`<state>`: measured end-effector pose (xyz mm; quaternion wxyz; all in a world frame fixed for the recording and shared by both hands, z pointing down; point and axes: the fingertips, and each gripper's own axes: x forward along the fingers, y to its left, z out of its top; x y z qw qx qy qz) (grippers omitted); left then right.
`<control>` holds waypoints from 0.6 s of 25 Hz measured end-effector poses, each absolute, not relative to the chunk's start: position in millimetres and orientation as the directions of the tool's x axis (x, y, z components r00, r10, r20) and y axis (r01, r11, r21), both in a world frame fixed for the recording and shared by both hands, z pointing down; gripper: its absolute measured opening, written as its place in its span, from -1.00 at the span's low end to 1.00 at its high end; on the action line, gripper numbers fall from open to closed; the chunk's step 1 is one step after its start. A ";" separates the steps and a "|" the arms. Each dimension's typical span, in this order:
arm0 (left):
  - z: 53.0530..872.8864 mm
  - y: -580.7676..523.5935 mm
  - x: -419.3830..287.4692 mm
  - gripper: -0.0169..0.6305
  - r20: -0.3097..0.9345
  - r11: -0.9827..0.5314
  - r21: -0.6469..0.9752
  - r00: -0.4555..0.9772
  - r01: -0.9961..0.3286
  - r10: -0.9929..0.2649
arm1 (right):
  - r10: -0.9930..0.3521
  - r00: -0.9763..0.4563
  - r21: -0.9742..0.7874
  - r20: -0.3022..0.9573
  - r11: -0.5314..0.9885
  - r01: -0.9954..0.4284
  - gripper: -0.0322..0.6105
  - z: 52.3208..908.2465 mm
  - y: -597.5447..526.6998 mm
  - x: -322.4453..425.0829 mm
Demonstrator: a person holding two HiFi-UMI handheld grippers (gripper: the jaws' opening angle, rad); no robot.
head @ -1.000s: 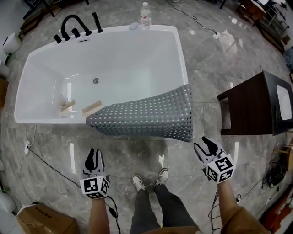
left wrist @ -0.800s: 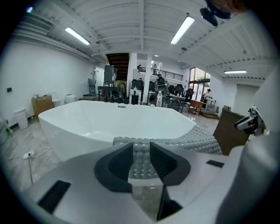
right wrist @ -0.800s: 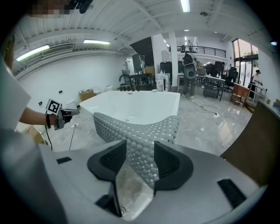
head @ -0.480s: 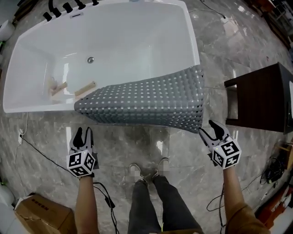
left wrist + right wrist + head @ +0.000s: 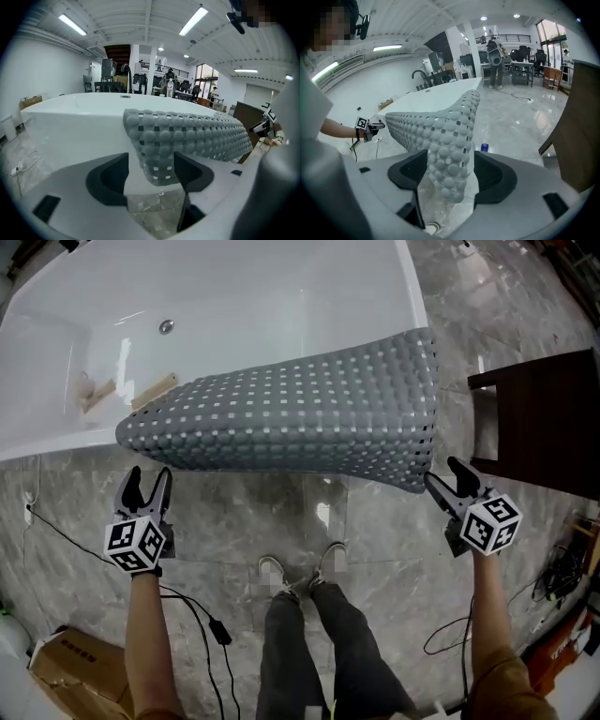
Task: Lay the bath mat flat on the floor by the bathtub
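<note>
A dark wooden side table (image 5: 548, 418) stands at the right. A cardboard box (image 5: 70, 667) sits lower left, with a black cable (image 5: 216, 629) trailing nearby.

Bath mat (image 5: 300, 418) across near rim of bathtub (image 5: 234, 296), table (image 5: 548, 418) at right

Bath mat (image 5: 300, 413): grey, rubbery-looking, matt; knobbly, with rows of round studs and small square holes.
Bathtub (image 5: 234, 296): white, smooth, high gloss.
Floor (image 5: 234, 521): grey veined stone, polished, showing bright glare.
Cabinet (image 5: 553, 418), at 3 o'clock: dark wood, matt.
Box (image 5: 66, 671), at 7 o'clock: brown cardboard, dull.
</note>
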<state>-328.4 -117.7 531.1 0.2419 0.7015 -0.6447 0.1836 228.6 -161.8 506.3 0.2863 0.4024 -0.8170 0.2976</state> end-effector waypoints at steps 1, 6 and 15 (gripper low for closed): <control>535.3 -119.0 -328.1 -0.04 0.569 -0.058 0.110 0.111 -0.992 -0.815 | -0.477 -0.518 -0.267 0.710 0.498 -0.825 0.04 513.0 -162.9 230.4; 549.2 -122.4 -319.0 0.06 0.581 -0.143 0.123 0.187 -0.982 -0.792 | -0.433 -0.585 -0.378 0.686 0.476 -0.794 0.11 531.6 -169.9 232.5; 564.1 -145.4 -328.5 0.26 0.552 -0.196 0.201 0.276 -0.960 -0.787 | -0.276 -0.724 -0.561 0.633 0.481 -0.674 0.33 568.9 -171.9 222.1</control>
